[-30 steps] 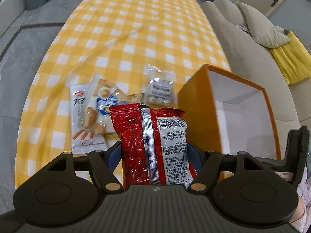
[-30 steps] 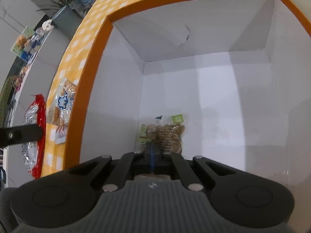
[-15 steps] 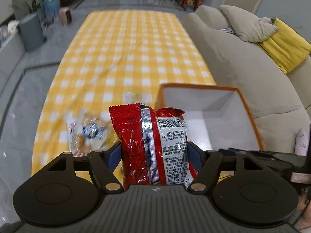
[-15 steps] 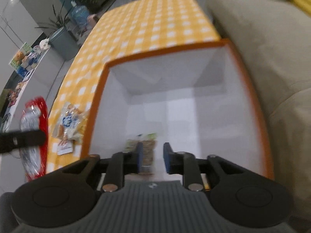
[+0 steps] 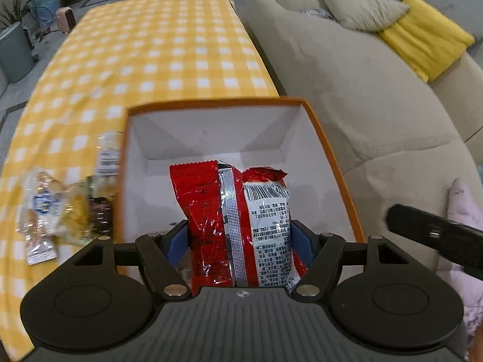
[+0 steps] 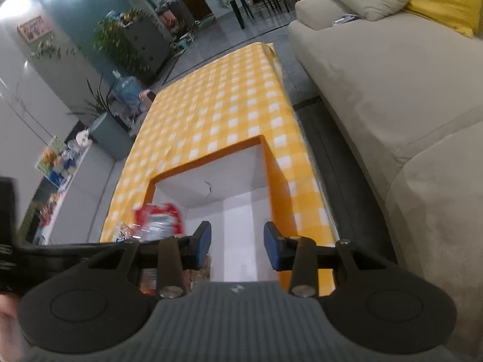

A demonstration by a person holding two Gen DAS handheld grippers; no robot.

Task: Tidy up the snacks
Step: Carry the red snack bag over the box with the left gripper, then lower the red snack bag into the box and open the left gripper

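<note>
**Red packet held over box — release pending**

The left gripper (image 5: 240, 235) clamps a red snack packet (image 5: 235, 226) above the open orange box (image 5: 329, 157); the step in hand appears to be placing it inside. The right gripper (image 6: 237, 242) holds nothing — its jaws are opening. Next, the left should lower and let go. Loose snacks (image 5: 60, 208) lie beside the box on the yellow checked tablecloth (image 5: 157, 54). A beige sofa (image 5: 347, 96) flanks the table.

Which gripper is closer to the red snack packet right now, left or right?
Left. The left gripper grips the red snack packet over the orange box; the right gripper, jaws opening and empty, is beside it.
</note>
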